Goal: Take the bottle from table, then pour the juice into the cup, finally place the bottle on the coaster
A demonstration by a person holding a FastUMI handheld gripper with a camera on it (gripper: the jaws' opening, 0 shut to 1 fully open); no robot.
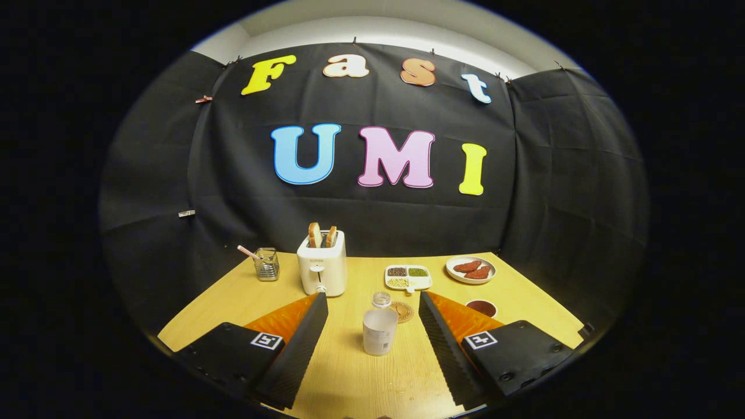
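Ahead, the gripper [372, 308] hangs wide open over the wooden table [349, 378], holding nothing.
One bottle [379, 326] stands upright between the fingers, one round coaster [403, 311] just behind it, one cup [481, 307] off right; beyond sit one toaster [322, 267] with two bread slices, one three-part dish [408, 277], one plate [471, 269].

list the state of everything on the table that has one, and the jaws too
gripper: jaws wide apart, holding nothing
bottle: upright on the table between the jaws, untouched
coaster: flat, bare, just behind the bottle
toaster: two slices sticking up
divided dish: compartments filled
plate: holds two reddish pieces
mesh holder: upright, a stick leaning out
dark cup: upright beyond the right jaw
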